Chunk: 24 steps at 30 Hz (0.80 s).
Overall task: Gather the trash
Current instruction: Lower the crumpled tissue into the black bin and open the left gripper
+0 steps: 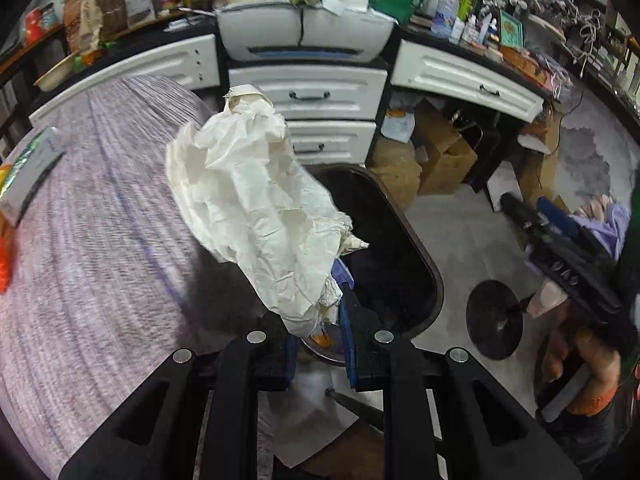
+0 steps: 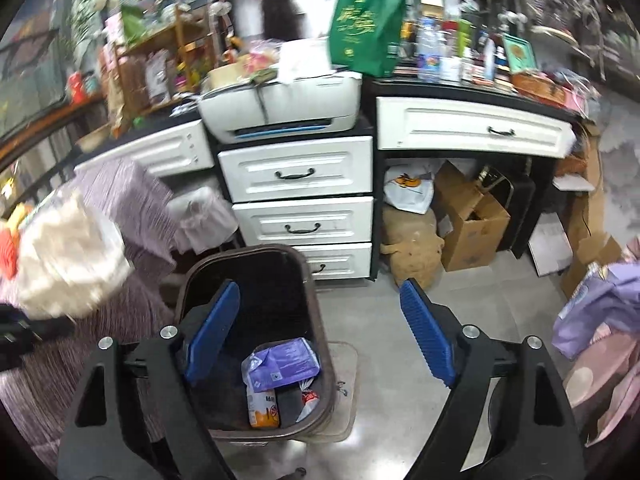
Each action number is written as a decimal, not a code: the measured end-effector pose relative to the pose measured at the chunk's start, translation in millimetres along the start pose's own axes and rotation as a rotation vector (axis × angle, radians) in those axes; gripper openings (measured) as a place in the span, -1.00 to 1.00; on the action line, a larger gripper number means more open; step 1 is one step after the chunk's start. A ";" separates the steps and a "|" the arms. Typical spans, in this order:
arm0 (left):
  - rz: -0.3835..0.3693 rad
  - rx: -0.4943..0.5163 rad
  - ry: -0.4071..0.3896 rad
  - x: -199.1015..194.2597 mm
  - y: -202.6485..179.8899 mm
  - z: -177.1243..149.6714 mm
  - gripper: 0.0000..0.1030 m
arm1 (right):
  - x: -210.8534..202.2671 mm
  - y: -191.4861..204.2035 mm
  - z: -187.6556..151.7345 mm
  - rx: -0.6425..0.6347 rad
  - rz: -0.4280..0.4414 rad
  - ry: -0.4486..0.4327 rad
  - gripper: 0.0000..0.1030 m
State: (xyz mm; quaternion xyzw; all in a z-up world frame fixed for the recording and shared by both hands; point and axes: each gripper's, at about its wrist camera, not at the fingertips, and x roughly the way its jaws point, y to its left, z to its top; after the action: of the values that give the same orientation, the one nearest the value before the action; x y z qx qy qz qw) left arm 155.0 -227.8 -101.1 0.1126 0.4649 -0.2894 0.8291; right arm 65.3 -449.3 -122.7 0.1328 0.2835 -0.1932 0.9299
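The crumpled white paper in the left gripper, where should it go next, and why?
Probably carry it a little further over the brown bin and let go. The left gripper is shut on the crumpled white paper, which hangs partly above the bin's rim; wrappers already lie inside.

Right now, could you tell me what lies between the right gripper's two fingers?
Nothing is held there. In the right wrist view the right gripper stands open, and through the gap you see the brown bin with a purple packet inside.

No legible txt; gold print on green bag [image 2: 368, 20] unreadable.
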 end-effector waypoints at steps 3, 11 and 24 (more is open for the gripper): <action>0.008 0.029 0.036 18.2 -8.1 -0.3 -0.64 | -1.8 -11.5 -2.1 0.026 -0.004 0.003 0.59; 0.002 0.075 0.134 65.1 -25.9 7.7 -0.64 | 3.2 -29.1 -14.1 0.059 -0.004 0.036 0.59; 0.052 0.098 0.197 110.5 -38.8 17.1 0.07 | 7.7 -41.5 -23.6 0.098 0.003 0.057 0.59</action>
State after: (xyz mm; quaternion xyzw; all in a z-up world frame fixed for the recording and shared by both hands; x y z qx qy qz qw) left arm 188.6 -308.4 -180.9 0.1931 0.5261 -0.2779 0.7802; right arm 41.9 -480.0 -151.8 0.1840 0.2998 -0.2013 0.9142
